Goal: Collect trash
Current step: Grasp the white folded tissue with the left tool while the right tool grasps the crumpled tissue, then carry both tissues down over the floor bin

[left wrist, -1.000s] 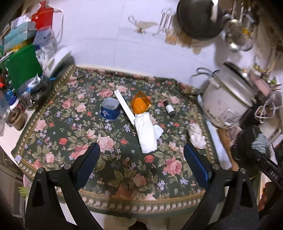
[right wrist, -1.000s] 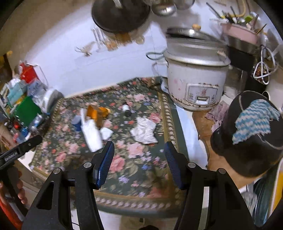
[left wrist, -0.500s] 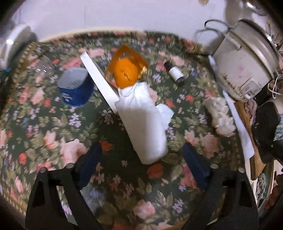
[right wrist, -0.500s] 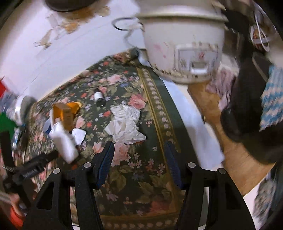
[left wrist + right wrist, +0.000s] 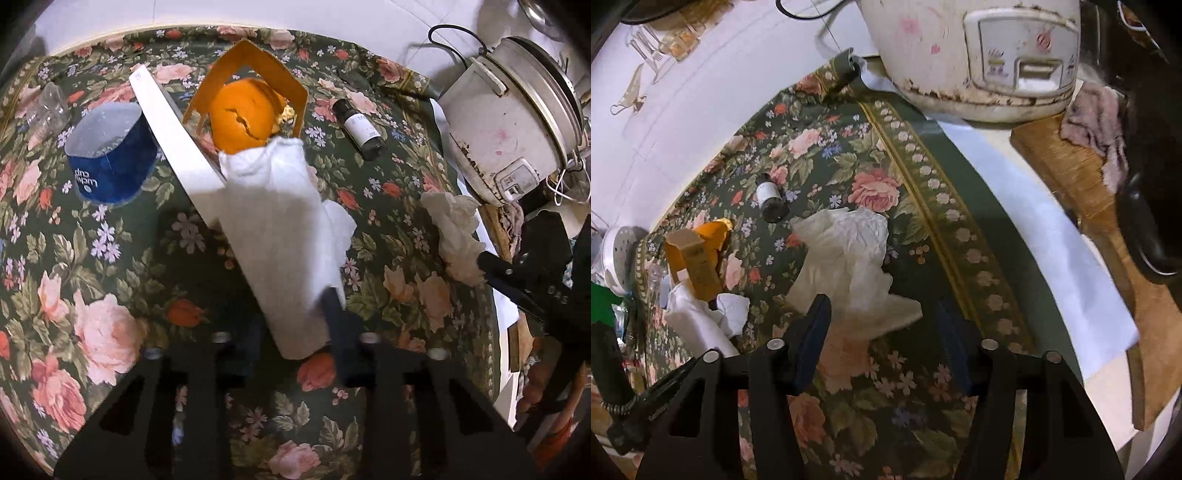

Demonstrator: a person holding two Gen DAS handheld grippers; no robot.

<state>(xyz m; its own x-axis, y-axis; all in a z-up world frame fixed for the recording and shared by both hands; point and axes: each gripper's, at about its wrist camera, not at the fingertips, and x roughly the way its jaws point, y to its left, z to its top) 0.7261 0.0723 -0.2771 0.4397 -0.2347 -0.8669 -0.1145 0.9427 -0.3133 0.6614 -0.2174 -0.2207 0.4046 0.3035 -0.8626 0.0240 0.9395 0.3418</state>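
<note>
A folded white paper towel [image 5: 280,229] lies on the floral tablecloth [image 5: 110,295]. My left gripper [image 5: 291,325] has its jaws closed in on the towel's near end, one finger on each side. Behind it lie an orange peel [image 5: 243,114] in an orange paper box, a white strip [image 5: 173,147], a blue cup [image 5: 110,162] and a small dark bottle [image 5: 364,129]. A crumpled white tissue [image 5: 849,258] lies just ahead of my right gripper [image 5: 882,325], which is open with the tissue's near edge between its fingers. The tissue also shows in the left wrist view [image 5: 458,236].
A white rice cooker [image 5: 979,55] stands at the table's back right, next to a wooden board [image 5: 1100,221] with a pink cloth. A clear plastic piece [image 5: 48,107] lies at the far left. White paper [image 5: 1052,258] covers the table beside the cloth's edge.
Both grippers moved down and forward to the table. The left gripper's jaws closed in around the paper towel's end. The right gripper came up to the crumpled tissue, still open.
</note>
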